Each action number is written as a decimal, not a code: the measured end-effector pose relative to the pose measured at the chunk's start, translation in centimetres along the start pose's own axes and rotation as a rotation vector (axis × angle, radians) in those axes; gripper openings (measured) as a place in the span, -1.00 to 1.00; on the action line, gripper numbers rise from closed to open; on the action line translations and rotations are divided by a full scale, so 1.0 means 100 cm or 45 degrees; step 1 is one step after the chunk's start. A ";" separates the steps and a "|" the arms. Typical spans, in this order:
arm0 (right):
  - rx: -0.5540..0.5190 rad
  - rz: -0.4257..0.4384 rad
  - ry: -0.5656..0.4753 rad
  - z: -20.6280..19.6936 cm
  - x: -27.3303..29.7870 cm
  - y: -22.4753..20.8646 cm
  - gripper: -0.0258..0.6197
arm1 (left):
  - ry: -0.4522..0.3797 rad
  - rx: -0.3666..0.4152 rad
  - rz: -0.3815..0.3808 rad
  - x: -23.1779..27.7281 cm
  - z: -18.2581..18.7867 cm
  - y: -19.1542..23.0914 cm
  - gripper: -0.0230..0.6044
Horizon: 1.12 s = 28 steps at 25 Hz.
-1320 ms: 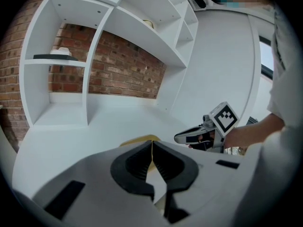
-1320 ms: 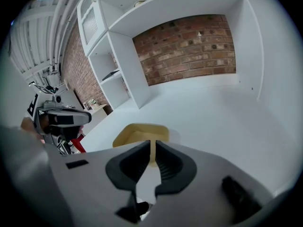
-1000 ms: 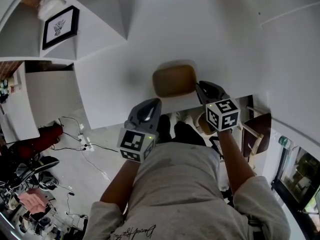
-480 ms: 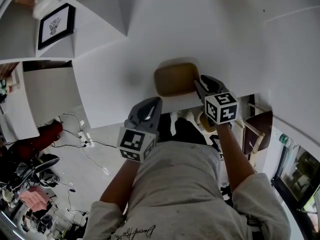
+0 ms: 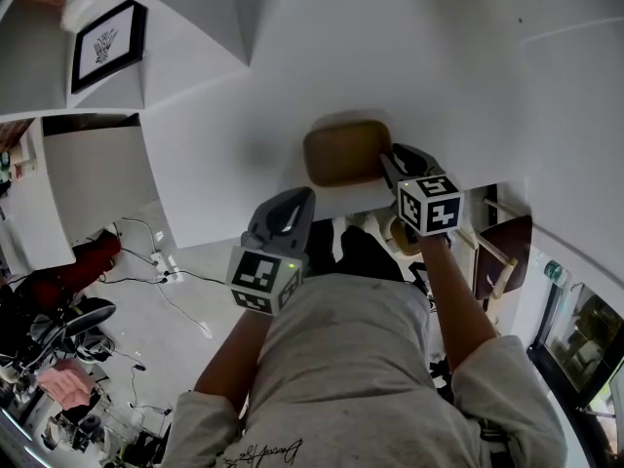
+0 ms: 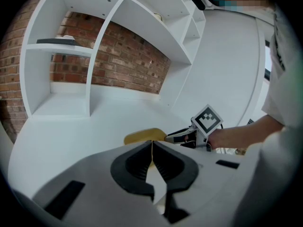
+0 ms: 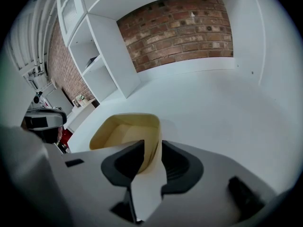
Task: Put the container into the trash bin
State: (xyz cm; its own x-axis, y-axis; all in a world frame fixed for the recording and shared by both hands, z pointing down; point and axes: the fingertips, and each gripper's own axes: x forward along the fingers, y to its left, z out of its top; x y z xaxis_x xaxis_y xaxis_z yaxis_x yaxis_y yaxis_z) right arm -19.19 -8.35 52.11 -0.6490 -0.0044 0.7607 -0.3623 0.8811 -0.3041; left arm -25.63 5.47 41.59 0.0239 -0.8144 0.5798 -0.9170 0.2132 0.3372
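The container (image 5: pixel 343 152) sat on the desk (image 7: pixel 213 108), unbinned; the right tool (image 7: pixel 152 151) stood open astride its wall; the left tool (image 6: pixel 151 149) was closed, empty.

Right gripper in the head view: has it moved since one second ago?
Yes. The right gripper has moved up the picture toward the container; its tongs now straddle its right wall.

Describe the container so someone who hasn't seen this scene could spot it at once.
On the broad white tabletop in front of the person, near its front edge, sits a tan, rounded-rectangular, open-topped pulp container. It is the only tan thing on that white surface, and the right gripper straddles one wall.
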 end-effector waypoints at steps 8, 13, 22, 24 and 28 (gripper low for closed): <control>0.004 -0.054 0.027 -0.005 0.005 -0.002 -0.73 | -0.003 -0.004 0.014 -0.006 -0.004 0.008 -0.87; 0.018 -0.075 0.040 -0.004 0.008 -0.001 -0.80 | -0.001 -0.005 0.016 -0.009 -0.005 0.013 -0.87; 0.049 -0.051 0.014 0.002 -0.002 -0.001 -0.81 | -0.006 0.001 0.012 -0.008 -0.001 0.008 -0.87; 0.052 -0.049 0.007 0.003 -0.003 0.000 -0.81 | -0.009 0.003 0.011 -0.009 -0.001 0.008 -0.87; 0.061 -0.045 -0.004 0.005 -0.006 0.001 -0.81 | -0.015 0.013 0.008 -0.011 0.001 0.009 -0.87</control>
State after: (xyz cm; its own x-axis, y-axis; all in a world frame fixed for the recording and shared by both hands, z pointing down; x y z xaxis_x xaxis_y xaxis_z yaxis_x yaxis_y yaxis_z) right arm -19.20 -8.47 51.31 -0.6370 -0.0368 0.7700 -0.4168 0.8567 -0.3040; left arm -26.53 6.45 41.15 0.0132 -0.8194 0.5730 -0.9209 0.2133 0.3262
